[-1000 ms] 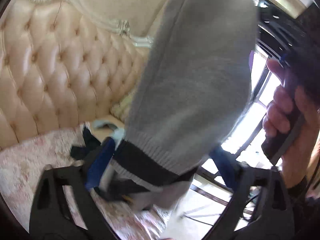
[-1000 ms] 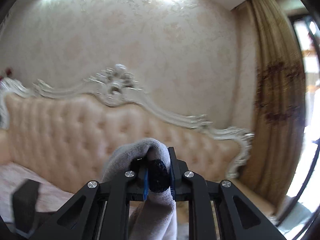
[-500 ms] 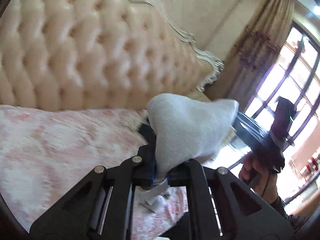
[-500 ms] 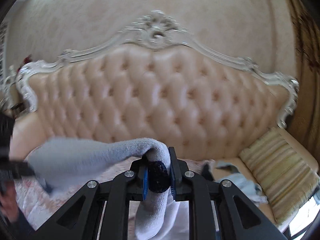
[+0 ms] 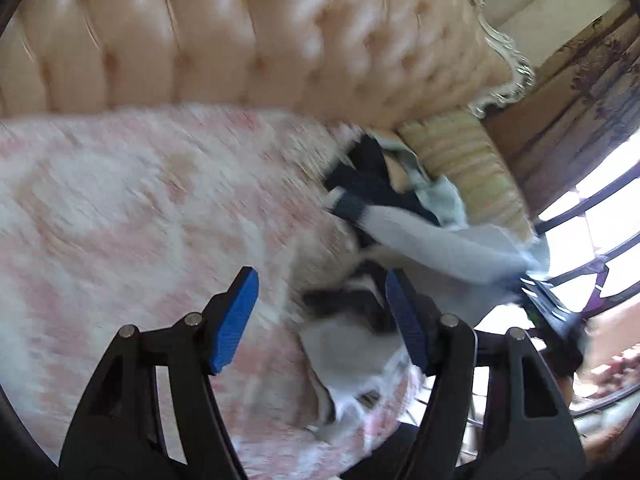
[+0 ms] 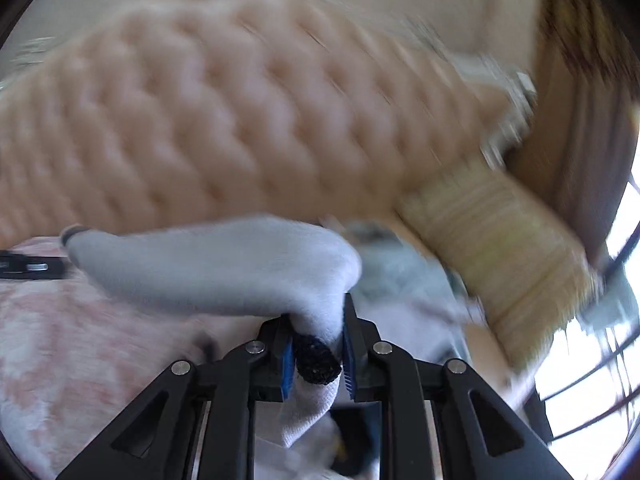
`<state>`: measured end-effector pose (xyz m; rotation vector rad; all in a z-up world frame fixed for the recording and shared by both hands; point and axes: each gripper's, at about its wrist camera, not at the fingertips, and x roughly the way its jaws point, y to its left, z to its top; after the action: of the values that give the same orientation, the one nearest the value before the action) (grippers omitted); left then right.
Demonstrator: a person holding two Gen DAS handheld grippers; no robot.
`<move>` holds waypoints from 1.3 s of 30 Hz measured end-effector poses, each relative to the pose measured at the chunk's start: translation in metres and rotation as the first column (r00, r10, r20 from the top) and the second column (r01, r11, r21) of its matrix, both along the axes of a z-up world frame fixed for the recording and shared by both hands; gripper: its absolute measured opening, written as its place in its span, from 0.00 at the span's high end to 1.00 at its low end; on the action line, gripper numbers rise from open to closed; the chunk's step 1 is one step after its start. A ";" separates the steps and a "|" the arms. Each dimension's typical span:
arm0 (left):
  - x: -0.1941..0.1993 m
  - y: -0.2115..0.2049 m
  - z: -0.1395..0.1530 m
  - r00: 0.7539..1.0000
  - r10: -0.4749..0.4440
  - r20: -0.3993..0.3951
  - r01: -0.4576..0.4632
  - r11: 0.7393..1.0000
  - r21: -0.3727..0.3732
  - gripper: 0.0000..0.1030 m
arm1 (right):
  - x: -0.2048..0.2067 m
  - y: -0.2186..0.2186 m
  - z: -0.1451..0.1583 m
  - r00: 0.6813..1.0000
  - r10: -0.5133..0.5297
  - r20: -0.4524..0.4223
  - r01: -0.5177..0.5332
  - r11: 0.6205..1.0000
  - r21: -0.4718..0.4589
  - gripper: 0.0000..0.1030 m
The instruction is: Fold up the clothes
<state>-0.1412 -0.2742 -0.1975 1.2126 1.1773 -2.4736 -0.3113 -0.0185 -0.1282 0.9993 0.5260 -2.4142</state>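
Well, the folding looks like it has only just begun. A grey sweater (image 6: pixel 224 264) with a dark band at the cuff is stretched out low over the bed (image 5: pixel 120 208), which has a pink and white flowery cover. The right hand-held gripper (image 6: pixel 316 354) pinches a bunched bit of the sweater, grey knit with a dark edge, between its blue pads, and its jaws are starting to open — the cloth is between them and seems to be touching both pads. The left hand-held gripper (image 5: pixel 324 320) has its jaws apart and opening wider, and nothing is pressed by its blue pads (image 5: pixel 236 320); part of the sweater lies on the bed cover just past them. So only one end of the sweater is held now, and the rest sags down onto the bed. I think it is being laid down flat — no neat fold can be seen yet, so the sleeves and the body are all left to do. More clothes wait in a small heap (image 5: pixel 384 184) near the padded headboard (image 5: pixel 240 40), something dark and something pale blue, beside a striped yellow cushion (image 5: pixel 468 164). They are not folded either. No basket, box or drawer shows in either view, so there is nothing to say about what is inside one. Both pictures are blurry, so small things are hard to tell.
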 end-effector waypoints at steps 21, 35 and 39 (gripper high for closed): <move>-0.089 0.073 -0.110 0.853 -0.510 0.114 0.510 0.764 -0.395 0.70 | 0.154 0.027 -0.143 0.635 0.617 -0.465 -0.269 0.741 0.615 0.18; -0.097 0.067 -0.115 0.791 -0.605 0.090 0.590 0.714 -0.378 0.68 | 0.133 -0.046 -0.182 0.578 0.737 -0.350 -0.385 0.624 0.680 0.19; -0.096 0.057 -0.106 0.795 -0.603 0.070 0.593 0.746 -0.302 0.87 | 0.120 -0.046 -0.172 0.654 0.688 -0.316 -0.431 0.682 0.591 0.26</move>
<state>-0.2367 -0.2173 -0.3039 1.6506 0.3786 -2.9717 -0.1918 -0.0644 -0.3004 0.2062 1.4468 -1.9393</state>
